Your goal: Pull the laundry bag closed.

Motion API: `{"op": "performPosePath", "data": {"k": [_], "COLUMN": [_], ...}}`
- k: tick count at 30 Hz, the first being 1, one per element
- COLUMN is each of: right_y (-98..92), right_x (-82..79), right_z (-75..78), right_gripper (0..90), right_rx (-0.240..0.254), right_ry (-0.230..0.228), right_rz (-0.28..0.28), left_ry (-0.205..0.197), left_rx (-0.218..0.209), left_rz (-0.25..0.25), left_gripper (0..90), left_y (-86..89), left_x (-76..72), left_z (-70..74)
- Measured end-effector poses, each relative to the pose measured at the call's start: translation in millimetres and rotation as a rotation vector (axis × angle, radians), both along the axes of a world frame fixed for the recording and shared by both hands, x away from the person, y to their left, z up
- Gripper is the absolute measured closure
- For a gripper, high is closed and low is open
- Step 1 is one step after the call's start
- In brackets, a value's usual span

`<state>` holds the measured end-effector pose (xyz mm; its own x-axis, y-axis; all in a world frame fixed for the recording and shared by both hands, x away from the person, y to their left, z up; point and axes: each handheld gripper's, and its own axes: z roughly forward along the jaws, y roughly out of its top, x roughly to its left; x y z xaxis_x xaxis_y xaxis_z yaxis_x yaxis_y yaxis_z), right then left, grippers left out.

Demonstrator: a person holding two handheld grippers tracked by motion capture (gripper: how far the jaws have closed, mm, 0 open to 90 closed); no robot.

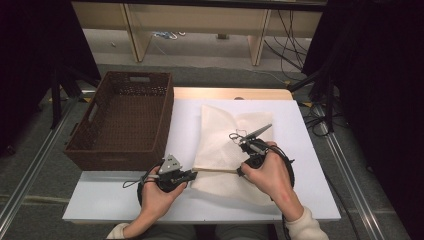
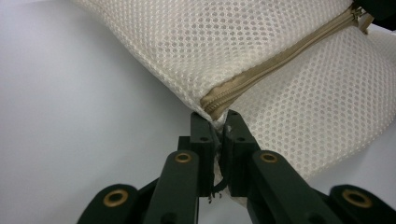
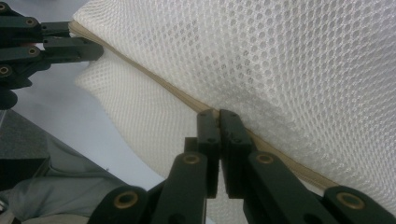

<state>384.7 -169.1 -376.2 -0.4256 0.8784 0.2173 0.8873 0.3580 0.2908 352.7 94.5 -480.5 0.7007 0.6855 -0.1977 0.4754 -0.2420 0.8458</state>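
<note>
A white mesh bag [image 1: 225, 140] with a beige zipper [image 1: 215, 170] along its near side lies on the white table [image 1: 310, 195]. My left gripper [image 1: 193, 173] is shut on the bag's corner at the zipper's left end. In the left gripper view its jaws [image 2: 215, 122] pinch the cloth just below the zipper [image 2: 280, 60]. My right gripper [image 1: 241, 171] is shut on the zipper farther right. The right gripper view has its jaws [image 3: 218, 115] closed on the zipper line [image 3: 154, 84], with the left gripper [image 3: 88, 49] at the upper left; what they pinch there is hidden.
An empty brown wicker basket [image 1: 125, 120] stands at the table's left side, close to the bag. Beyond the table are a wooden frame [image 1: 260, 45] and loose cables [image 1: 290, 50] on the floor. Bare table lies right of the bag.
</note>
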Motion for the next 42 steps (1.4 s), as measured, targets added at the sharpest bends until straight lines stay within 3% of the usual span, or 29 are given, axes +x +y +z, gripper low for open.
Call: {"op": "performPosePath", "data": {"k": [2,4,13,15,24,28,36,42], "right_y": [0.3,-1.9,-3.3,-5.7,-7.3,-11.7,-12.8,-14.1], "right_x": [-0.5,0.4,-0.4,0.6,-0.7,0.5,-0.7,-1.6], "right_z": [0.8,0.7,1.5,0.6,2.8,1.7,2.4,2.7], "right_gripper": [88.4,88.4,88.4,88.4,88.4,88.4,88.4,88.5], "right_rx": [0.0,-0.008,-0.006,-0.012,-0.002,-0.009,0.002,0.001], "right_ry": [0.012,0.003,0.016,0.0,0.015,0.01,-0.005,0.009], "right_rz": [-0.008,0.008,-0.015,0.001,-0.039,-0.017,-0.022,-0.037], "left_ry": [-0.001,0.002,0.003,-0.002,0.007,0.002,0.0,0.005], "left_rx": [0.022,0.001,0.01,0.004,0.02,0.012,0.014,0.021], "left_rz": [-0.004,-0.002,-0.007,0.0,-0.006,-0.006,-0.005,-0.006], "left_gripper": [84.2,84.2,84.2,84.1,84.1,84.1,84.1,84.1], "left_y": [0.7,0.1,0.9,-0.2,1.5,1.0,1.2,1.5], "left_x": [-0.2,0.1,0.4,0.1,0.6,0.8,0.7,0.6], "left_z": [1.3,0.0,0.2,0.0,0.5,-0.3,-0.2,0.5]}}
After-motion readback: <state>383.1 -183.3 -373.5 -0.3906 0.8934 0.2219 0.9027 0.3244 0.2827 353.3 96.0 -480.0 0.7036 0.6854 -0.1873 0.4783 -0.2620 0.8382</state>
